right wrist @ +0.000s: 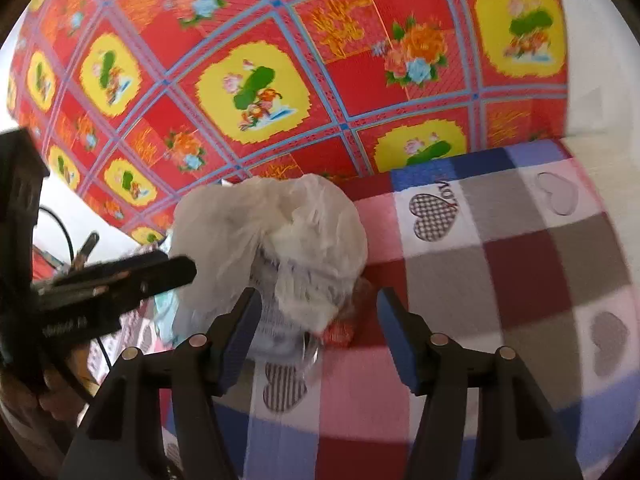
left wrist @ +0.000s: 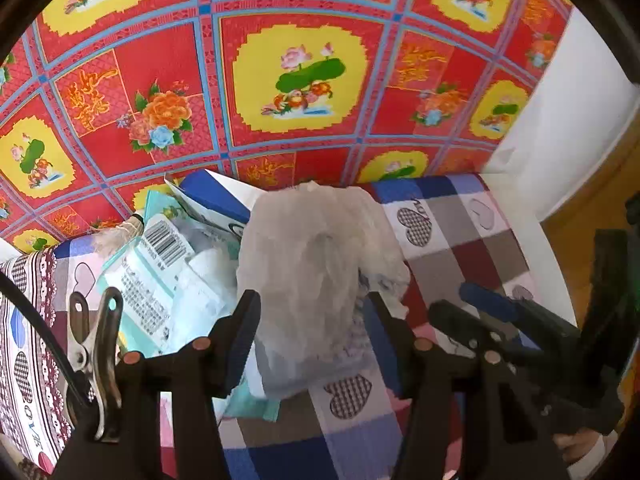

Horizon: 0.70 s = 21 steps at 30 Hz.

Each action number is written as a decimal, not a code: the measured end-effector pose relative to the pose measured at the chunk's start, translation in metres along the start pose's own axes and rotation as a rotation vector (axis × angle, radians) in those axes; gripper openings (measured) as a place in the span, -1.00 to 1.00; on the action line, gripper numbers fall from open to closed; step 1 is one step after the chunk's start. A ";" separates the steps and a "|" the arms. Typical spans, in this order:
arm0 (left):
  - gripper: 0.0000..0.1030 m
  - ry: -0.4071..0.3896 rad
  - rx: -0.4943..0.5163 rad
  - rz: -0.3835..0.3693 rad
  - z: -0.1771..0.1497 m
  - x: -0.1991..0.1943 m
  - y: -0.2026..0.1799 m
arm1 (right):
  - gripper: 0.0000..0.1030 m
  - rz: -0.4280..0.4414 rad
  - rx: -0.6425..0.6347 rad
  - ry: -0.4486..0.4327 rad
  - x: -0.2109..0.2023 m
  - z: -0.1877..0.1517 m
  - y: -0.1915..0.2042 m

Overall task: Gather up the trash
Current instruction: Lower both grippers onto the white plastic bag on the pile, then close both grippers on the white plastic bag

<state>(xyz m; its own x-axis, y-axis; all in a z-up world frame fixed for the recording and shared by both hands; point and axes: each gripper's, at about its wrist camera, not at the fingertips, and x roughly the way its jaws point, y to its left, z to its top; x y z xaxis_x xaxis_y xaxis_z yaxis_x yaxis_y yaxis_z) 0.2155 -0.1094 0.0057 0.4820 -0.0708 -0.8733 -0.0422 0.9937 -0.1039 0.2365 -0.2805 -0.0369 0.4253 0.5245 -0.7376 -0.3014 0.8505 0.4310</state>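
**Soft bag first, wrappers after**

Red and yellow floral sheeting (left wrist: pixel 300 80) hangs behind the bench, which wears a checked cloth with hearts (left wrist: pixel 460 240). On that cloth sits my main target: a crumpled translucent plastic bag (left wrist: pixel 316 272), puffed up and lying directly ahead of my left tongs (left wrist: pixel 312 316). Those are spread wide, one finger either side of the bag's near end, not pinching anything. My right tongs (right wrist: pixel 316 320) are spread too, with the same bag (right wrist: pixel 272 240) just beyond their tips and a small red wrapper (right wrist: pixel 340 330) lying between them at the bag's foot.

Left of the bag lies more trash: a pale teal packet with a barcode (left wrist: pixel 160 264) and a blue-and-white carton (left wrist: pixel 216 196), both partly tucked under it.

I judge the bag to be nearly weightless, limp and slippery; it should collapse under any squeeze. I would bite a bunched fold near the middle, not a loose edge that could slide free. The carton looks stiffer.
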 end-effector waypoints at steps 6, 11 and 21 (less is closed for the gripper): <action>0.09 0.023 -0.044 0.033 0.007 0.020 0.002 | 0.42 0.066 0.036 0.018 0.032 0.022 -0.014; 0.09 0.036 -0.072 0.054 0.008 0.035 0.006 | 0.42 0.085 0.019 0.093 0.057 0.030 -0.017; -0.40 0.037 -0.108 -0.009 0.008 0.040 0.003 | -0.29 0.180 0.063 0.137 0.067 0.029 -0.019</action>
<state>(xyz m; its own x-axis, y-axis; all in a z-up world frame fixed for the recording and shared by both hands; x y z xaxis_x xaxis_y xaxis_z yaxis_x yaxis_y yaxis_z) 0.2415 -0.1088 -0.0254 0.4506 -0.0848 -0.8887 -0.1331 0.9780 -0.1608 0.2954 -0.2603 -0.0798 0.2483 0.6611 -0.7080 -0.3058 0.7470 0.5903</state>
